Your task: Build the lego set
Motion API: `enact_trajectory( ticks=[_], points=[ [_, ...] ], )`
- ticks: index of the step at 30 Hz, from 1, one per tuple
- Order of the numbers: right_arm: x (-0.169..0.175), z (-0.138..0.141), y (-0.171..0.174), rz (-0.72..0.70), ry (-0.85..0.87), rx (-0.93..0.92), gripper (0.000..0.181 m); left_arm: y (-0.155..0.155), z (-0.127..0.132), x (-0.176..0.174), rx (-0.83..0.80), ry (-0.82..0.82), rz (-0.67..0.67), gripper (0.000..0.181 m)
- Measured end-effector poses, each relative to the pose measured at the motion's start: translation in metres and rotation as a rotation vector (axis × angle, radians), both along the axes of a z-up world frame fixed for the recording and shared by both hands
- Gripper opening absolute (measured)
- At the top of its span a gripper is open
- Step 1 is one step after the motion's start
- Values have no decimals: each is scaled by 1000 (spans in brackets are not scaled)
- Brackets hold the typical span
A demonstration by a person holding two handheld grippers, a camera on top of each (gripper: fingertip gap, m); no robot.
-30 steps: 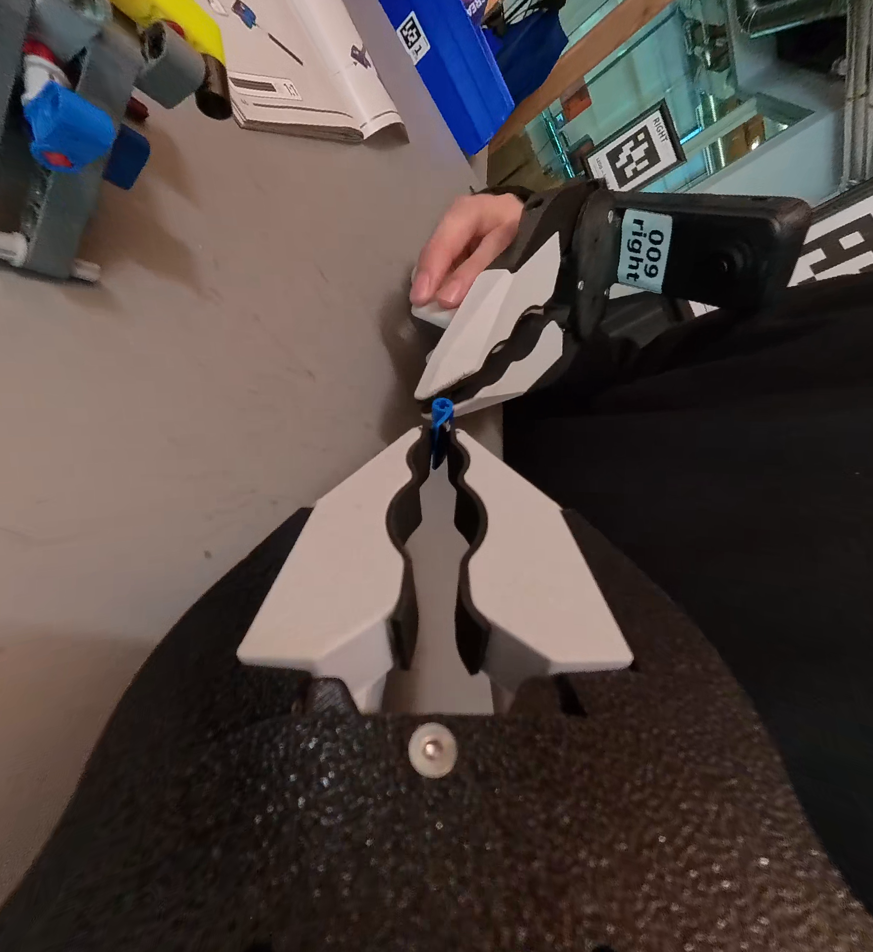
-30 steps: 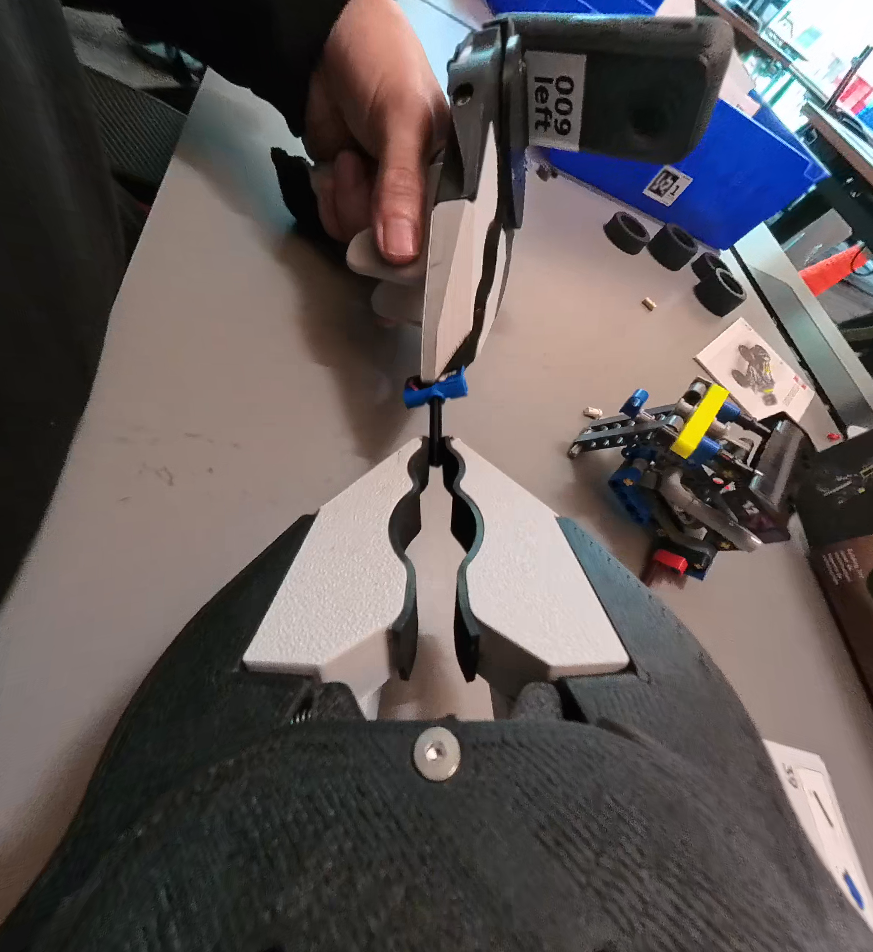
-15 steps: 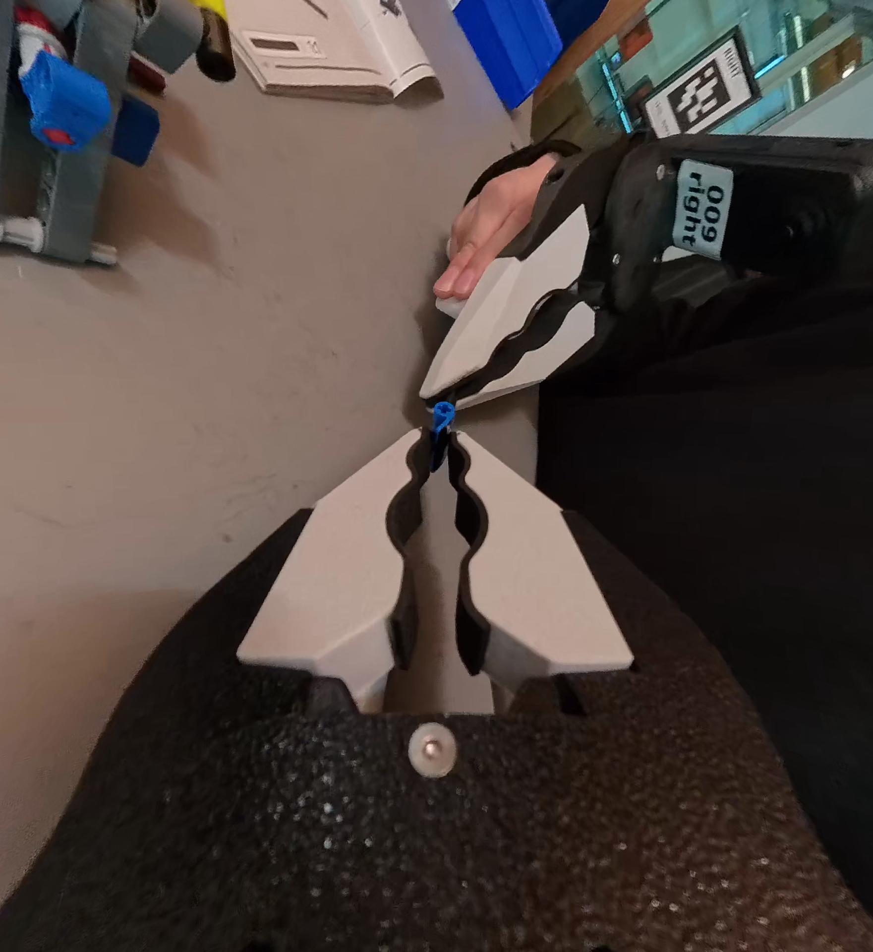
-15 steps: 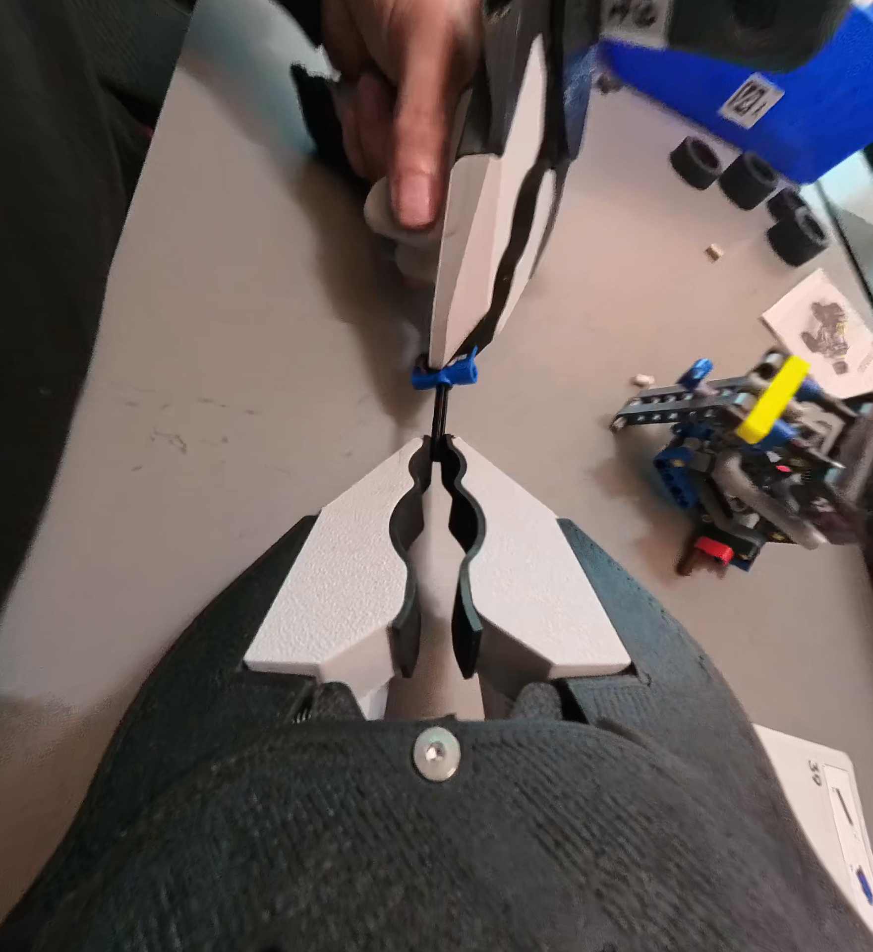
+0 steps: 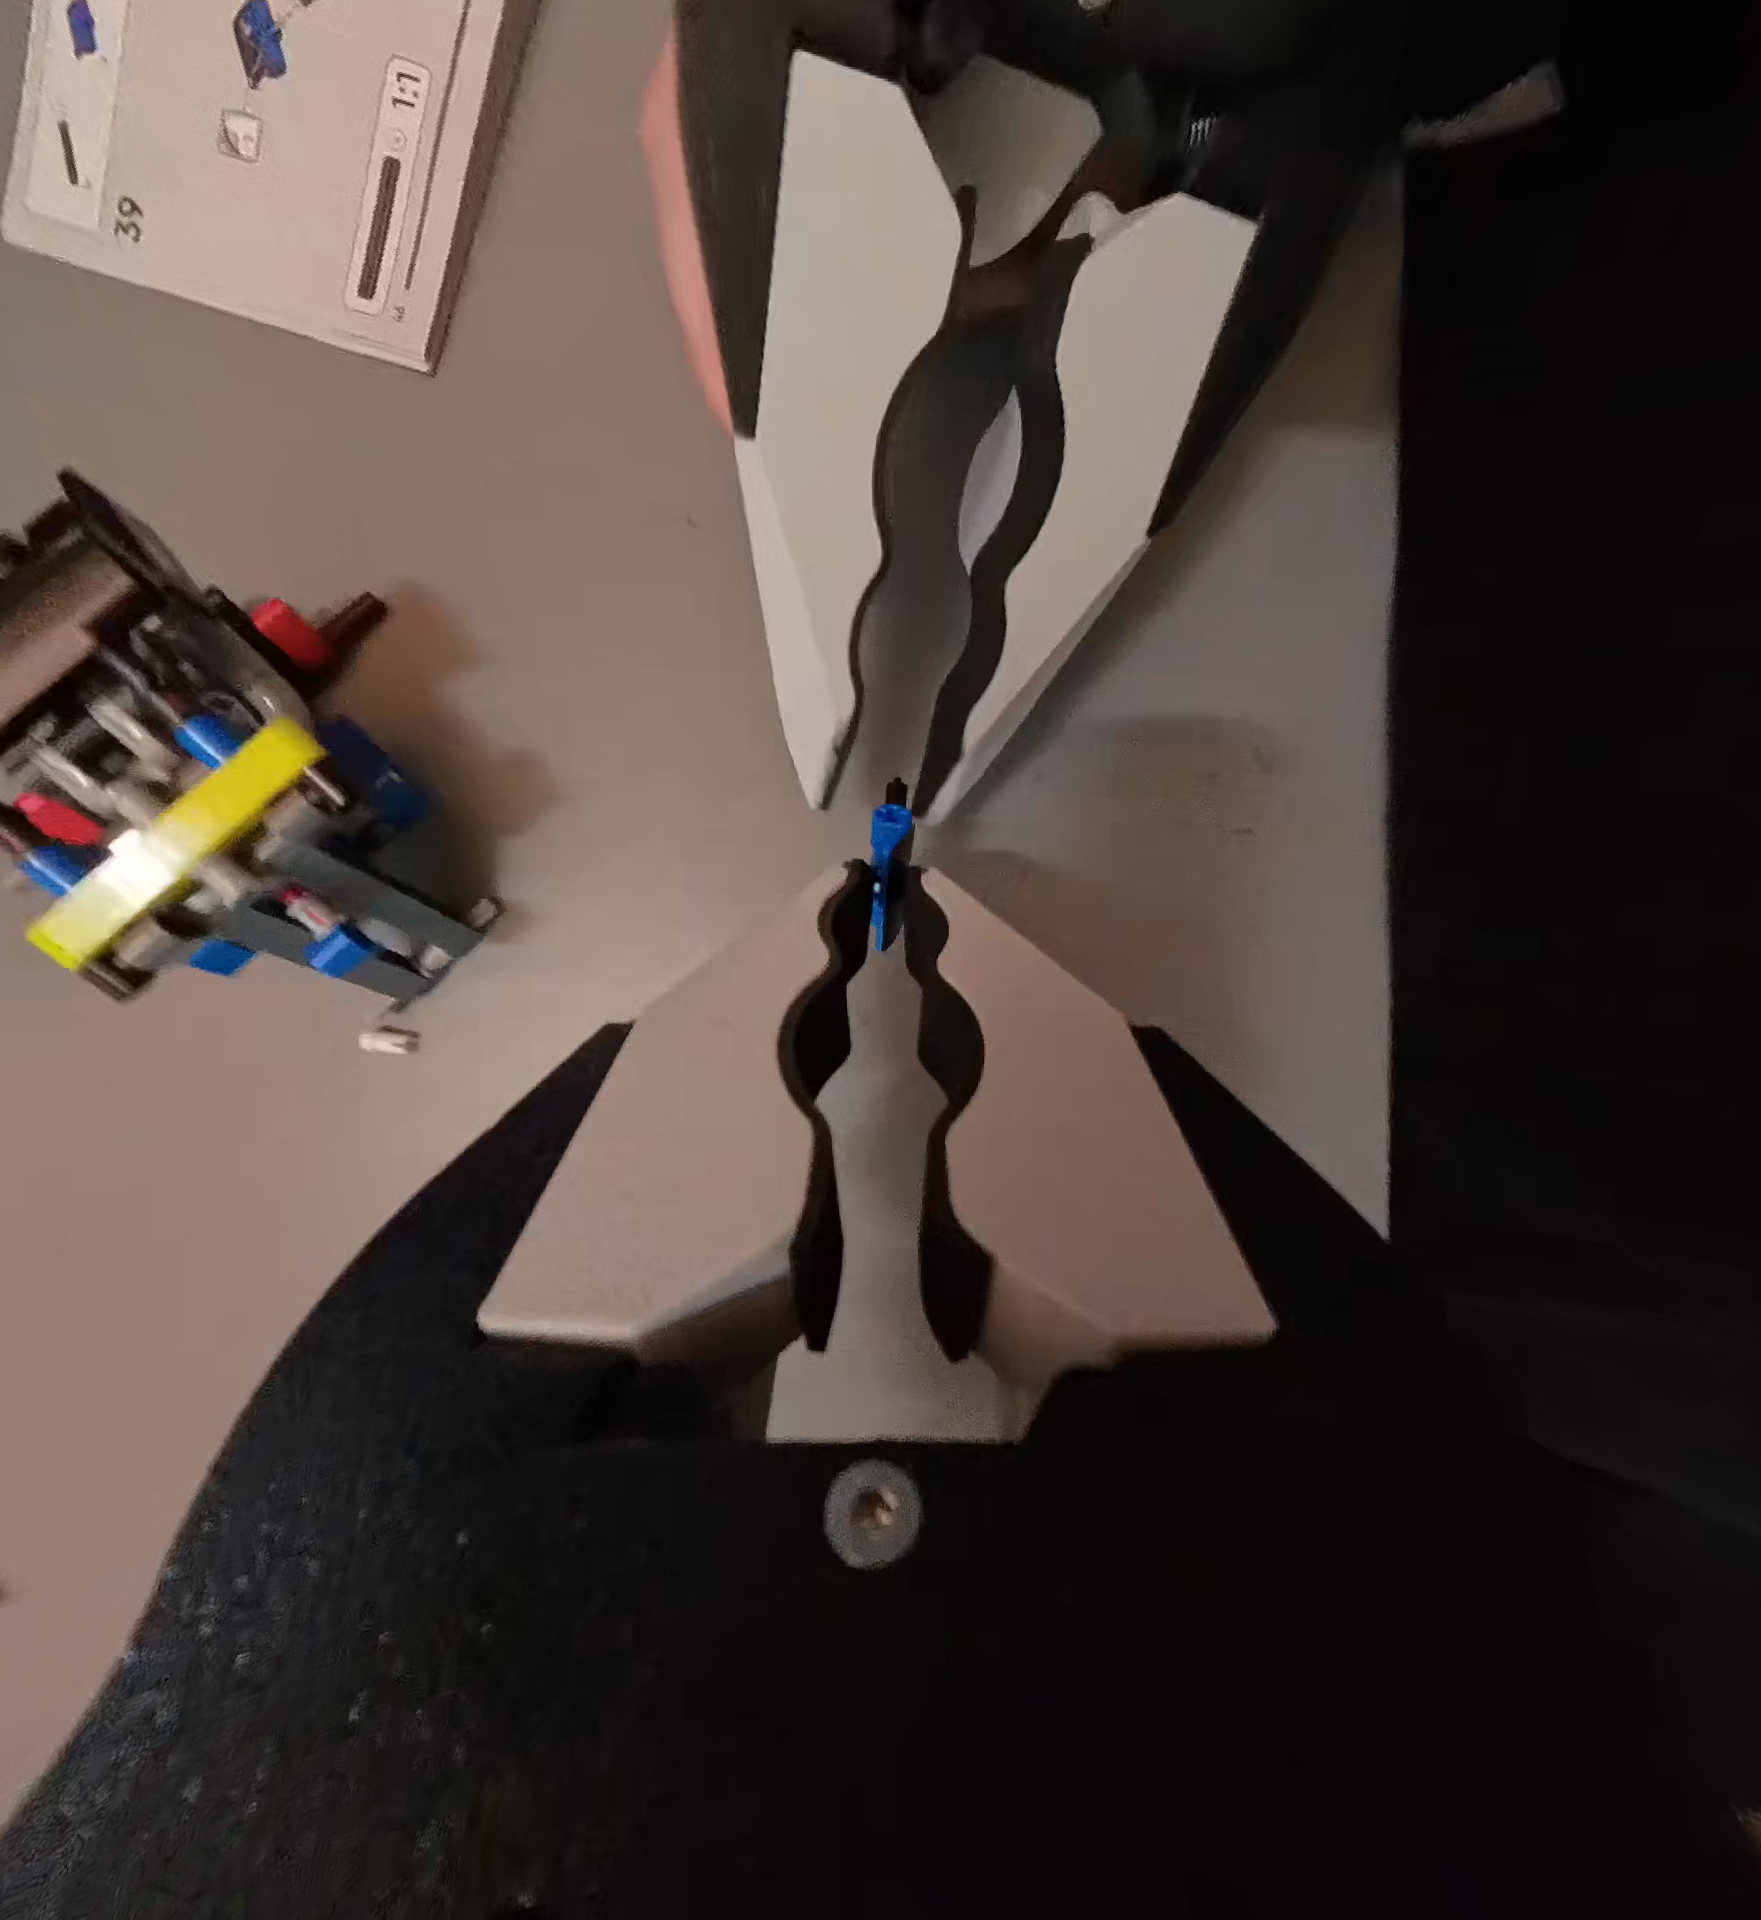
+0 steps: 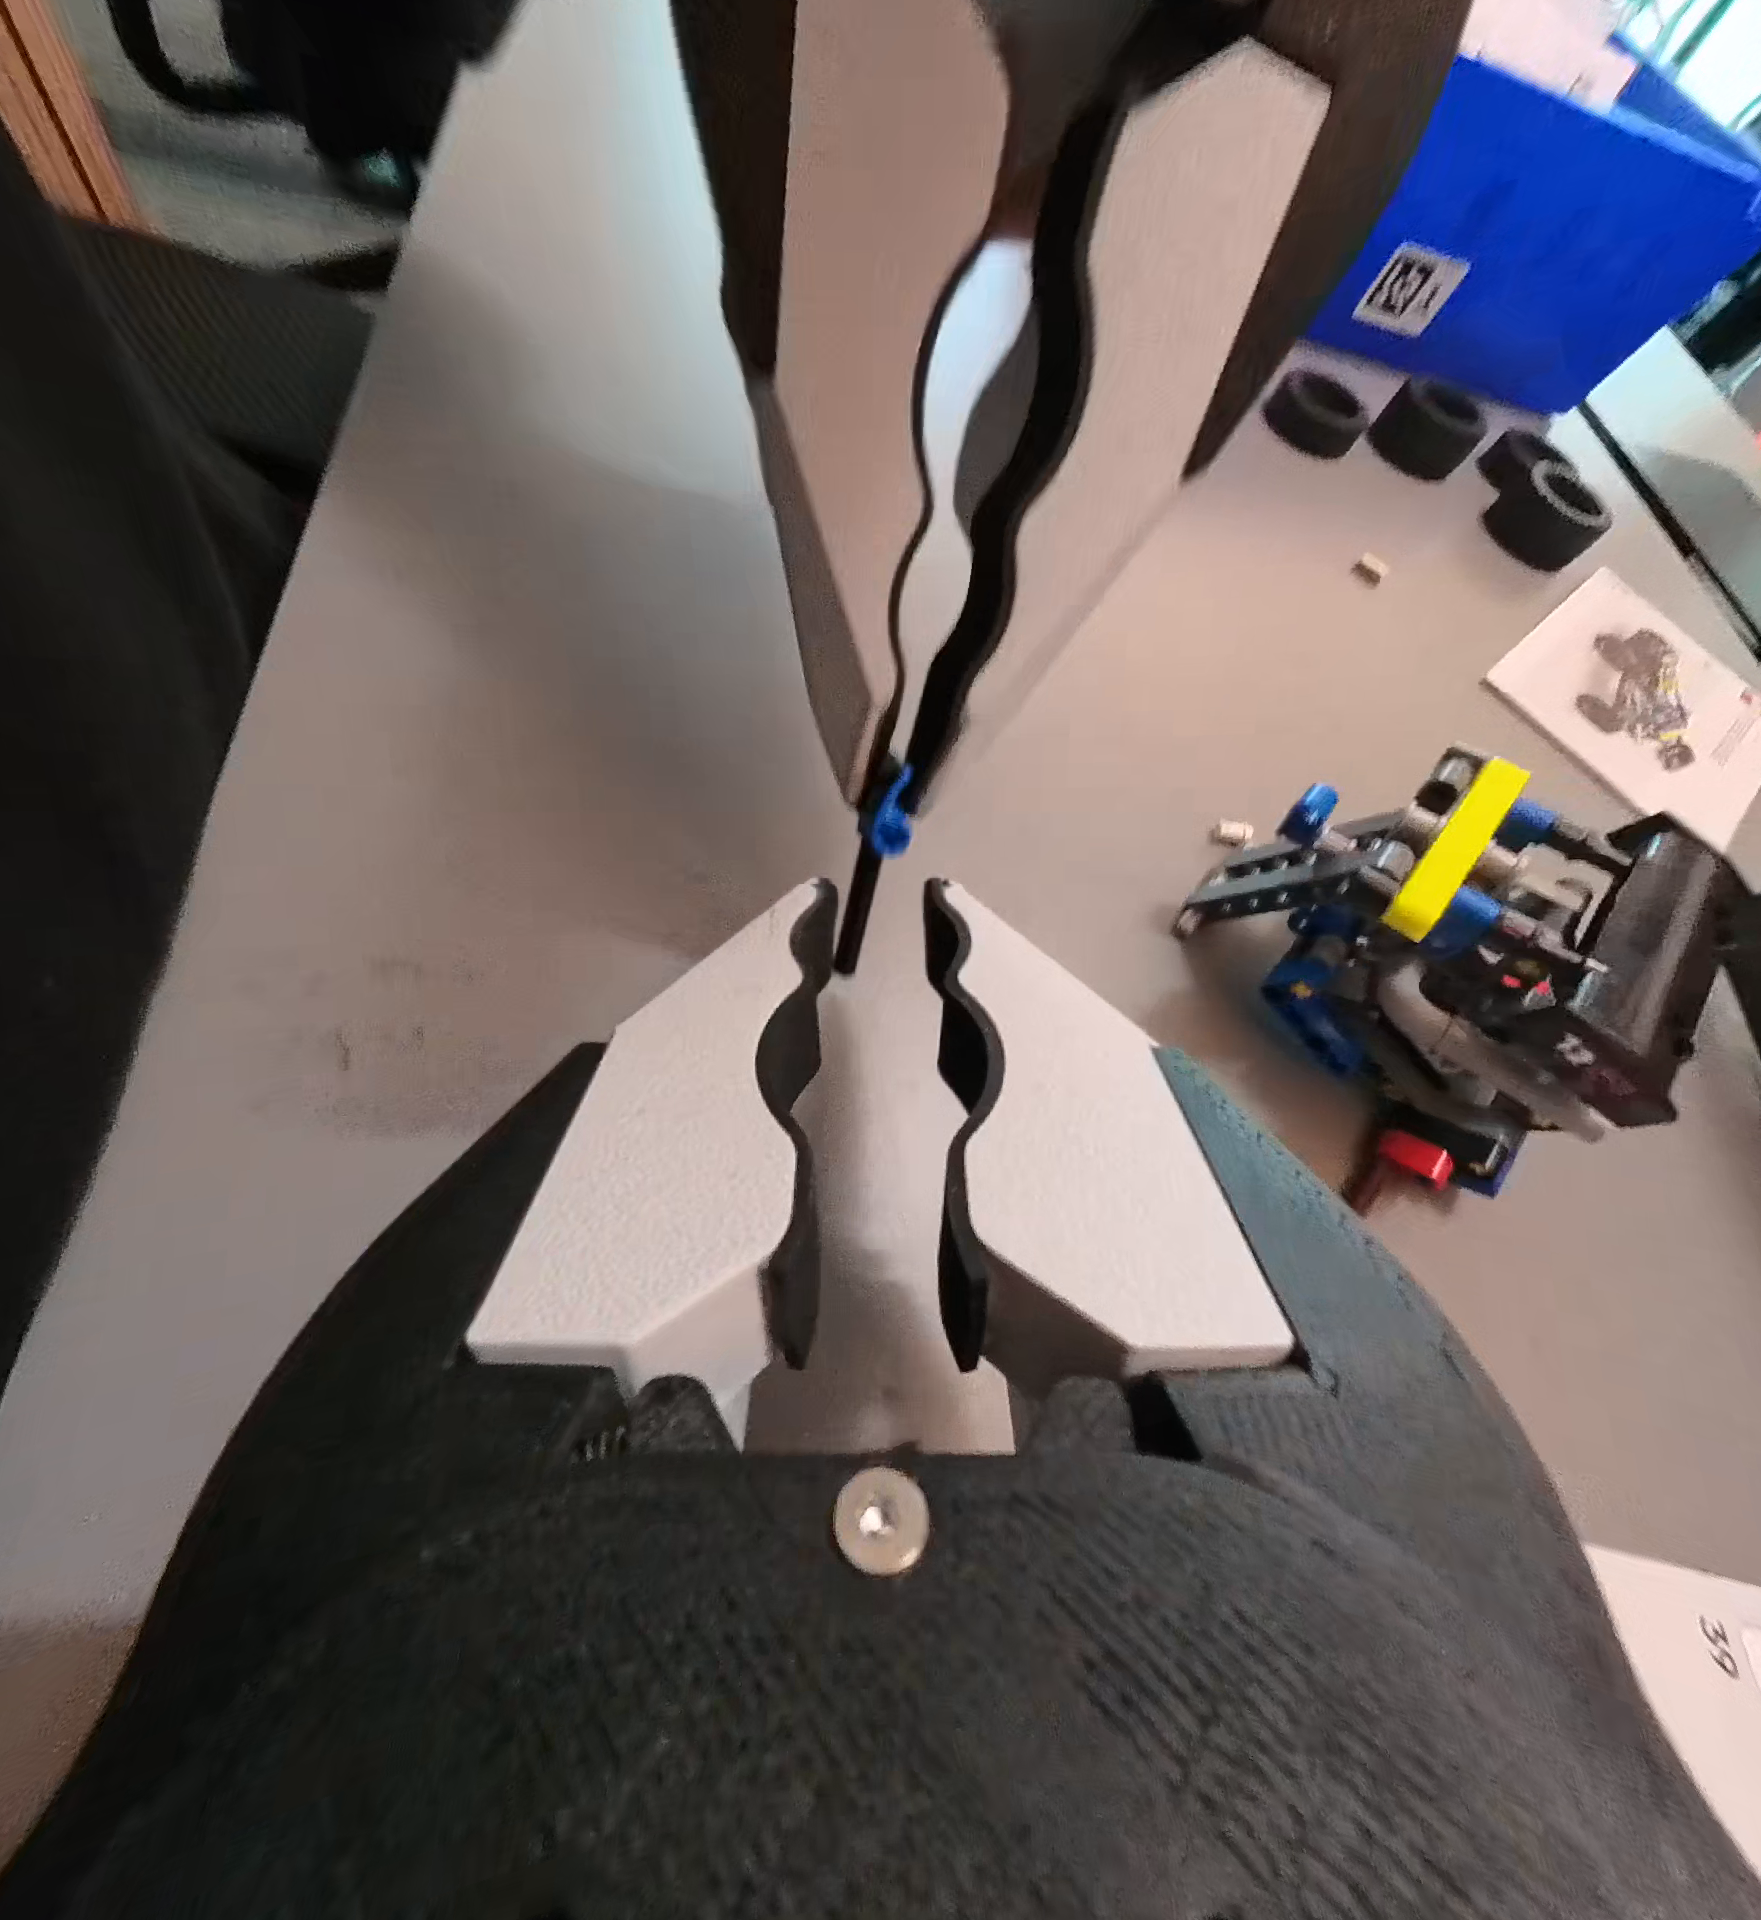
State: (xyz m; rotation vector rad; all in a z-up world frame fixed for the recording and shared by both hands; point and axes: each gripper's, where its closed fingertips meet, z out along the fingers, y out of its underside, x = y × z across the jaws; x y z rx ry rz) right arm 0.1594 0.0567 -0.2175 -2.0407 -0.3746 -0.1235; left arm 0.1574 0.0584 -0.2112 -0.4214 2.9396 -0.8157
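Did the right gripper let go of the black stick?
Yes. The right gripper has opened: its fingers were pinched on the black stick before, now they stand apart. The left gripper alone holds the blue piece.

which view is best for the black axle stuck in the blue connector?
Right wrist view. The black axle shows nearly full length, hanging from the blue connector between the open fingers of the right gripper. Left wrist view shows only its tip beyond the connector, which the left gripper pinches.

Each wrist camera looks along its own claw, close, facing the other claw tip-to-tip above the worktop (image 6: 543, 623); both share the model (image 5: 180, 831).
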Motion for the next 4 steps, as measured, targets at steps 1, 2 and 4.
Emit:
enact_trajectory(
  ticks=[1,2,4],
  points=[
    [-1,3,2,0,7,23,14,-1,-3,0,36,-5,-25,3],
    [0,4,3,-4,0,27,9,-1,-5,1,71,-13,-43,3],
    [0,0,2,4,-26,5,6,-1,-8,3,124,-42,-72,3]
  ],
)
